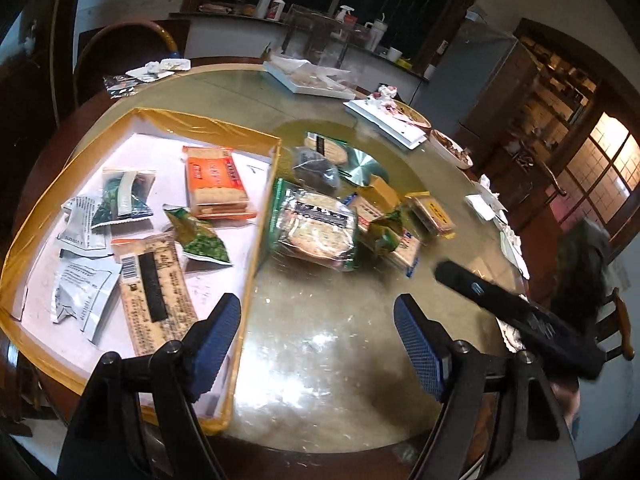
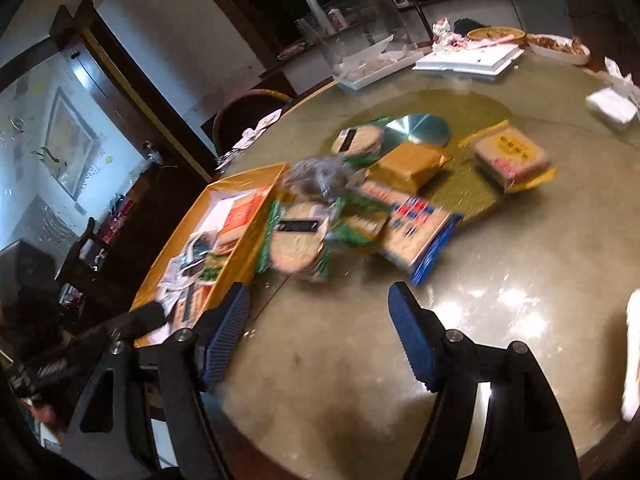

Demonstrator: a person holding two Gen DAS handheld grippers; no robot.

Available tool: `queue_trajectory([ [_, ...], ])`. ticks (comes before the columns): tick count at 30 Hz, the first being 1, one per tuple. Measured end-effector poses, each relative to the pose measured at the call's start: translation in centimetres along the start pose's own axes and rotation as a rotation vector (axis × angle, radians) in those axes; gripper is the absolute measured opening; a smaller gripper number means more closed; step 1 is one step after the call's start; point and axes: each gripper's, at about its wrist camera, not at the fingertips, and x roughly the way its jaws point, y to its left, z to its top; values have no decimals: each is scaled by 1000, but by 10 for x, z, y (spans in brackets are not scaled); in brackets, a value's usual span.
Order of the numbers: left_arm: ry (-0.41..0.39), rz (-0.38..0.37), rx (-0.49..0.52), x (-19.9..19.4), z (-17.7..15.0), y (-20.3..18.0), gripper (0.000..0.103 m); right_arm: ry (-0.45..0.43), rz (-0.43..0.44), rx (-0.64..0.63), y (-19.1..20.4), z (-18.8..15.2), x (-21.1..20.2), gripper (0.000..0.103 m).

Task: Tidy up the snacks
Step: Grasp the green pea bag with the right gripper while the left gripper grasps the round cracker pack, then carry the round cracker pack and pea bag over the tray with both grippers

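Both grippers, left (image 1: 318,344) & right (image 2: 318,340), fingers apart, empty; cracker pack (image 2: 298,240) at 12 o'clock could get crushed if pinched hard.

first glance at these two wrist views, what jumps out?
The yellow-rimmed tray on the table's left, already holding an orange cracker pack and several small sachets. Just right of it, a loose pile of snacks sits on the glossy round table, led by a green-edged pack of round crackers against the tray's wall. Both the left tongs and right tongs hang open and hold nothing, short of the pile.
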Motion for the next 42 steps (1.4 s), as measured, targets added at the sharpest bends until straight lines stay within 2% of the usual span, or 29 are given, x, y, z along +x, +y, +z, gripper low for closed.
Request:
queue_trajectory([
  [3,-12,27,18,-3,-3,-5,79,35,18,44,-6,22,24,73],
  [7,-10,34,4,-3,-5,0,79,75,-38,128,-17,43,54,71],
  [10,-9,34,-19,0,-6,4,79,83,-98,127,-15,50,68,62],
  [12,7,30,-31,4,-4,7,79,107,-131,121,-13,48,78,53],
  [13,13,22,-35,5,-2,8,79,115,-139,130,-14,44,81,45],
  [17,10,16,-45,7,3,10,79,97,-106,148,-15,35,71,35],
  [22,31,1,-20,24,16,2,79,28,-53,157,-18,5,26,33],
  [24,66,-5,-11,40,27,-5,79,3,-66,174,-24,-13,7,33],
  [29,160,-2,29,97,62,-22,79,-25,-90,166,-28,-35,-12,33],
  [34,193,69,26,142,99,-30,79,-37,-89,146,-31,-39,-15,33],
  [37,234,152,64,166,100,-37,73,-44,-87,151,-33,-37,-15,33],
  [39,255,203,121,175,92,-40,56,-44,-84,146,-34,-38,-17,33],
  [40,241,211,145,174,87,-42,55,-44,-84,142,-34,-39,-17,33],
  [41,220,203,178,169,81,-45,49,-46,-85,139,-34,-39,-18,33],
  [42,220,196,209,162,74,-49,46,-47,-84,139,-34,-40,-18,33],
])
